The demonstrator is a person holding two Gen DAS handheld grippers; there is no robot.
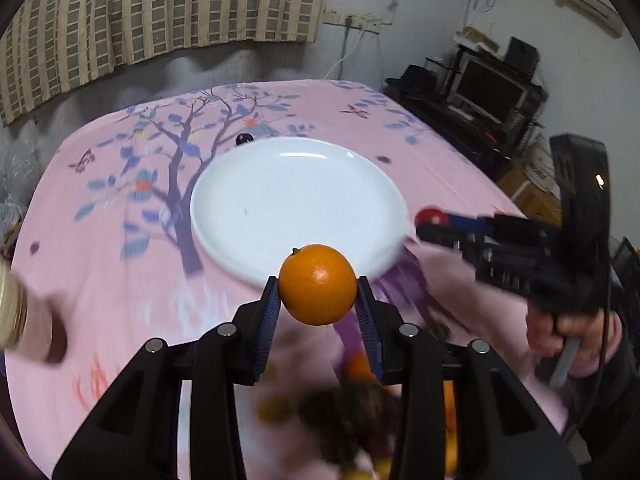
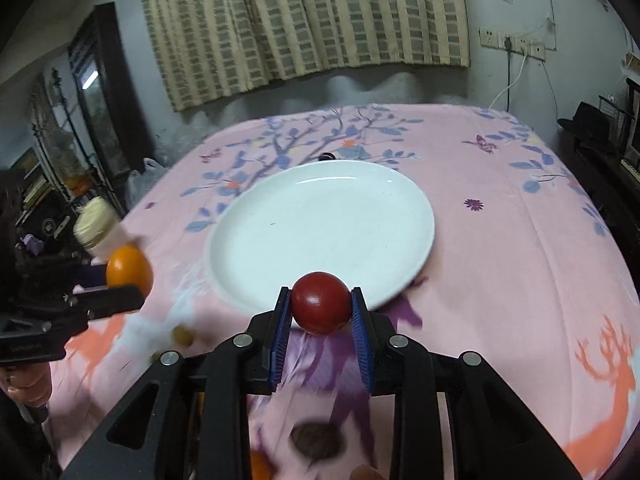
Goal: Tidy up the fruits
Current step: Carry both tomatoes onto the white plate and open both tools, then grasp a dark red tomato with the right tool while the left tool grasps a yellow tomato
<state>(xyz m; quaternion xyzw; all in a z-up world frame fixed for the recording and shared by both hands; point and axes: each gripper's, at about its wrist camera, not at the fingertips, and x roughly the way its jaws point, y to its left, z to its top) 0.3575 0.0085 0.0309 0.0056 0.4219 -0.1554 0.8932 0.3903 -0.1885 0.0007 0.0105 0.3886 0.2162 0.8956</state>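
Left gripper (image 1: 317,294) pinching orange (image 1: 317,284), right gripper (image 2: 321,307) pinching red fruit (image 2: 320,303), near plate (image 2: 256,240)

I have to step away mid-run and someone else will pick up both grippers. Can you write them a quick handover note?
Left gripper: shut on an orange, held above the near rim of the white plate.
Right gripper: shut on a red fruit, also at the plate's near edge.
Done: both fruits picked up; nothing is on the plate yet.
Left: set both on the plate, then fetch the blurred fruits lying near you on the pink tablecloth.
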